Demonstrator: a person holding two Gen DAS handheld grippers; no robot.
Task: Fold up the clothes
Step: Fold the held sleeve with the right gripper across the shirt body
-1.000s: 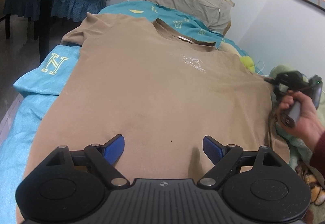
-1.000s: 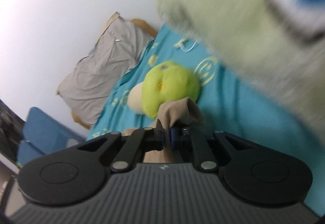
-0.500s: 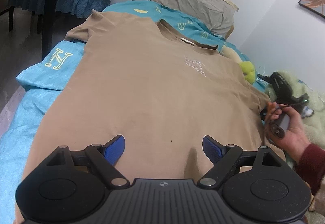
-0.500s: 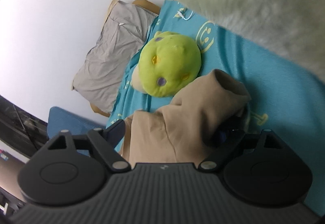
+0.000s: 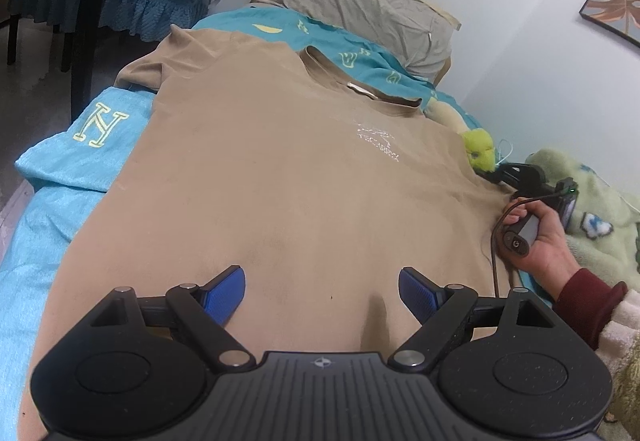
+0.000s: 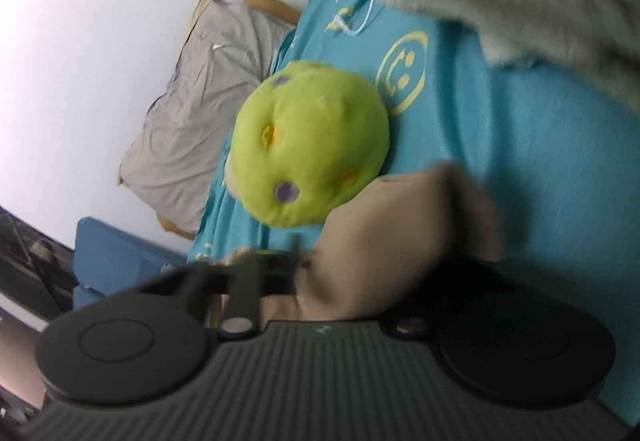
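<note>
One tan T-shirt (image 5: pixel 280 177) lies spread flat, face up, on my bed (image 5: pixel 48 209) — no fold shows. My left hand-held gripper (image 5: pixel 320 289) hangs wide open, holding nothing, over the hem. My right hand-held gripper (image 5: pixel 516 177) is at the sleeve (image 6: pixel 400 225); its grip blurred, I cannot tell. Green plush toy (image 6: pixel 312 145) crowds that sleeve — pillow (image 5: pixel 360 1) beyond.

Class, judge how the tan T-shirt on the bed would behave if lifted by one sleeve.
The tan T-shirt is probably floppy: it lies flat, following the blue bedspread. Its sleeve is bunched, so it likely drapes and folds. Being thin cloth, it is probably light.
</note>
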